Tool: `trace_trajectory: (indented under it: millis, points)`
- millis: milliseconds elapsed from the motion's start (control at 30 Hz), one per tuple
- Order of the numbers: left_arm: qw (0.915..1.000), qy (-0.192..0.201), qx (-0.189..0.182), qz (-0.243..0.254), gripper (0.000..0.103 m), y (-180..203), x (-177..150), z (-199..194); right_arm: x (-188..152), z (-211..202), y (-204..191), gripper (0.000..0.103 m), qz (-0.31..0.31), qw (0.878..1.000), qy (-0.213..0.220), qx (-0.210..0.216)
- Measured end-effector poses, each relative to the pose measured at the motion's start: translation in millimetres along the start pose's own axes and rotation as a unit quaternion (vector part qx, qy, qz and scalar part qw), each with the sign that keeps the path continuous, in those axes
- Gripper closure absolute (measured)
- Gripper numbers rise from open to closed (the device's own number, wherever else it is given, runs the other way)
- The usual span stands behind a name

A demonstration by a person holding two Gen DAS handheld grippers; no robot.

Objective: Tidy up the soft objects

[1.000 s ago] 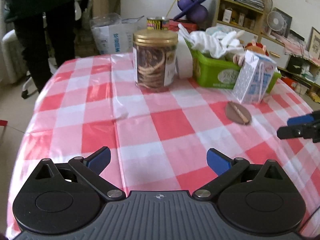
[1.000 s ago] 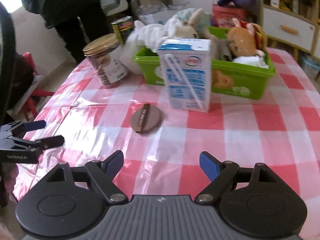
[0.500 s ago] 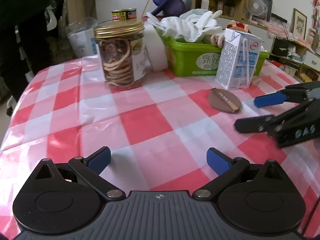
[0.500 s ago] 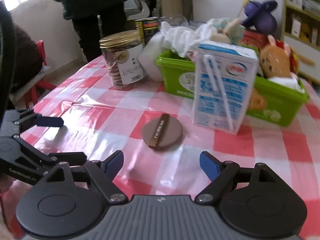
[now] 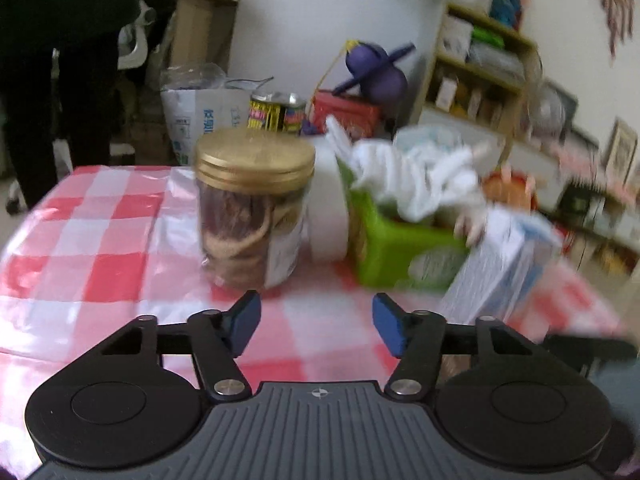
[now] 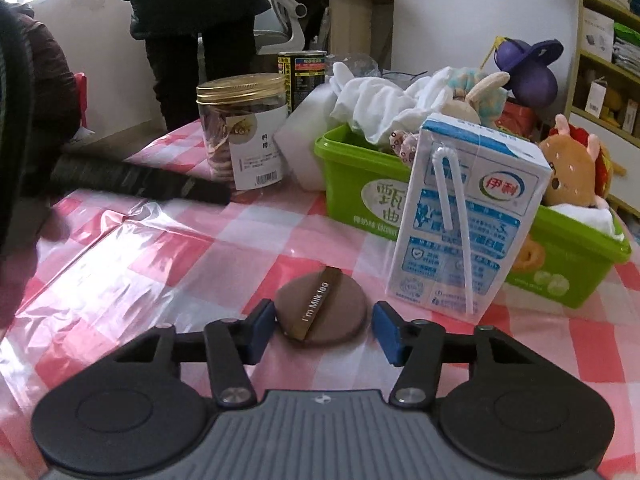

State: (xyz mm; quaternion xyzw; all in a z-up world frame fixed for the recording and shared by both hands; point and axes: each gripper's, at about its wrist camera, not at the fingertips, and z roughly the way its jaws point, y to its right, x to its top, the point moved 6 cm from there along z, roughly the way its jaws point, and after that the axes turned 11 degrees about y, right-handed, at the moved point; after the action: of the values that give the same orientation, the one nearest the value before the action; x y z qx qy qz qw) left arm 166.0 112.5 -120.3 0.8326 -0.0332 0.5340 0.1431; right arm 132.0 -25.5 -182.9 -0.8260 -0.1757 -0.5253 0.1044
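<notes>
A round brown powder puff (image 6: 322,307) with a strap reading "I'm Milk tea" lies flat on the checked tablecloth. My right gripper (image 6: 323,332) is open, its blue pads on either side of the puff's near edge, not closed on it. A green basket (image 6: 360,184) behind holds white cloth (image 6: 376,100) and plush toys (image 6: 568,176). My left gripper (image 5: 316,326) is open and empty, low over the cloth in front of the jar (image 5: 254,208); the green basket (image 5: 396,248) with white cloth (image 5: 420,176) is to its right. One left finger shows in the right wrist view (image 6: 152,182).
A milk carton (image 6: 460,224) stands in front of the basket, just right of the puff. A gold-lidded jar (image 6: 242,128), a white tub (image 6: 304,144) and a tin can (image 6: 302,76) stand at the back left. A person in black (image 6: 192,20) stands beyond the table.
Both grippers have moved forward and their jaws have narrowed. The right one now straddles the puff. The left one has come close to the jar; its view is blurred.
</notes>
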Motion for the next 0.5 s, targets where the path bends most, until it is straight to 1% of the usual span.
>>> trace_trajectory:
  millis: [67,167,233,300,433,500]
  points:
    - [0.9999,0.003,-0.006,-0.011,0.052,7,5,8,1,2,0,0.079,-0.003,1.000,0.002,0.005]
    - [0.9997,0.010,-0.003,-0.021,0.057,14,9,23,2,3,3,0.079,-0.001,1.000,0.003,0.011]
    - [0.9990,0.019,0.005,-0.040,0.057,13,9,27,2,4,6,0.079,0.007,1.000,0.003,0.012]
    - [0.9970,0.029,0.010,-0.071,0.058,8,11,30,3,3,7,0.079,0.010,1.000,0.003,0.014]
    - [0.9910,0.042,0.017,-0.126,0.059,1,15,34,2,2,8,0.079,0.010,1.000,0.004,0.019]
    - [0.9866,0.049,0.024,-0.154,0.059,-2,16,35,2,1,9,0.080,0.011,1.000,0.004,0.020]
